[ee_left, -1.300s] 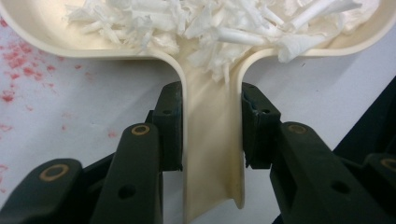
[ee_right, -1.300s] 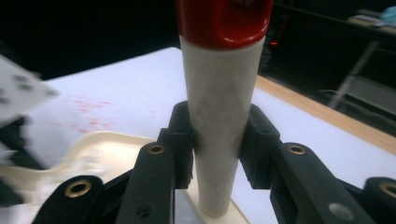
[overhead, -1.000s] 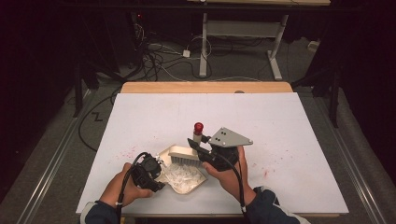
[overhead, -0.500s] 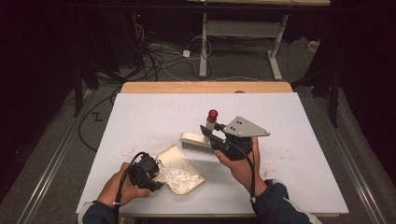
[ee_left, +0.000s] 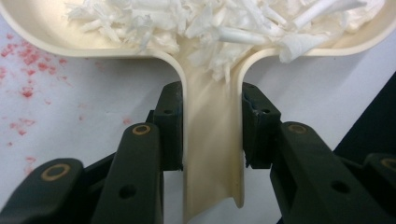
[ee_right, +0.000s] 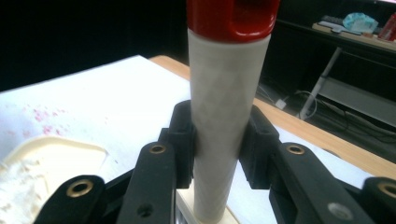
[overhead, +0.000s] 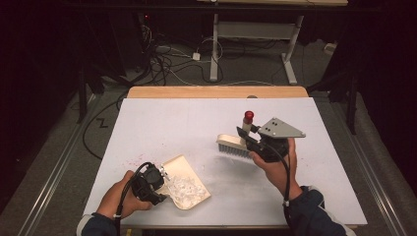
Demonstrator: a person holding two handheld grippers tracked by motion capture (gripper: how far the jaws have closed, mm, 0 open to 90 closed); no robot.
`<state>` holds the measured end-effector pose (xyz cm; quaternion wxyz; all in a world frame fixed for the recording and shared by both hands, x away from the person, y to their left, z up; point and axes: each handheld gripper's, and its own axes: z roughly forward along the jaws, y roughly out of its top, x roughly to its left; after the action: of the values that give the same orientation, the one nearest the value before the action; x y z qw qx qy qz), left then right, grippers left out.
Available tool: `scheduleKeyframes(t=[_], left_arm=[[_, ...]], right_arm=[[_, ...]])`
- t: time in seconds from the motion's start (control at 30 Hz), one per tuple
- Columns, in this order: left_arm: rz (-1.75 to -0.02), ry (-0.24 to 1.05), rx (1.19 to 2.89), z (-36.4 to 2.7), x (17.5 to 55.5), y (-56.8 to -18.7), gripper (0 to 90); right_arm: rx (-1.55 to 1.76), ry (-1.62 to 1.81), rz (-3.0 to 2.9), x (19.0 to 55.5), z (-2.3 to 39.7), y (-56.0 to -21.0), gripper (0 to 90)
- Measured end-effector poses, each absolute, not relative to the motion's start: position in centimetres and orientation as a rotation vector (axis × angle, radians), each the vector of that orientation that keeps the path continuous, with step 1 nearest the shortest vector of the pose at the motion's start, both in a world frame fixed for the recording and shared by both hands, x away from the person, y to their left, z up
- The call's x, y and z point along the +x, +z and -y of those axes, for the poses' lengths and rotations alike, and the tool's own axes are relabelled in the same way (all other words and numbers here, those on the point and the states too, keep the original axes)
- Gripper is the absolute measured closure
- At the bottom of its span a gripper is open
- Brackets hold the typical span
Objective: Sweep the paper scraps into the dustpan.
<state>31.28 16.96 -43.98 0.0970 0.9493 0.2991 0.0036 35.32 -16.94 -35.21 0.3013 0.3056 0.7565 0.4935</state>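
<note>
We see cream dustpan [overhead: 189, 183] flat on white table near front edge, heaped with white paper shreds [ee_left: 219, 23], handle toward us. Cream hand brush [overhead: 232, 145], red-capped handle upright, bristles down, lifted above table, well right of dustpan.

dustpan [ee_left: 205, 70]: pan cut off by the top edge in the left gripper view.
brush [ee_right: 226, 107]: bristles out of frame below; red cap cropped at top.
shreds [overhead: 184, 189]: perhaps paper, too small to tell.
</note>
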Motion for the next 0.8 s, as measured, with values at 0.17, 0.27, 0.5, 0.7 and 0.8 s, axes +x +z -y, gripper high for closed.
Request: scheduleKeyframes(t=[0.17, 0.27, 0.5, 0.7, 0.8], left_arm=[[-0.884, 0.022, 2.83, -16.8, 31.3, -44.1, 63.2], [-0.881, 0.019, 2.839, -16.7, 31.4, -44.2, 63.2], [-0.887, 0.017, 2.841, -16.5, 31.3, -44.2, 63.2], [-0.885, 0.012, 2.837, -16.3, 31.3, -44.2, 63.1], [-0.884, 0.013, 2.836, -16.3, 31.3, -44.2, 63.1]], right_arm=[[0.816, 1.263, -2.035, 35.6, 19.0, -35.0, 70.0], [0.828, 1.247, -2.054, 35.7, 19.6, -35.4, 70.0], [0.852, 1.172, -2.014, 36.1, 19.1, -36.2, 70.0], [0.834, 1.163, -2.063, 35.6, 18.0, -36.6, 70.0], [0.801, 1.155, -2.092, 34.7, 16.8, -36.7, 70.0]])
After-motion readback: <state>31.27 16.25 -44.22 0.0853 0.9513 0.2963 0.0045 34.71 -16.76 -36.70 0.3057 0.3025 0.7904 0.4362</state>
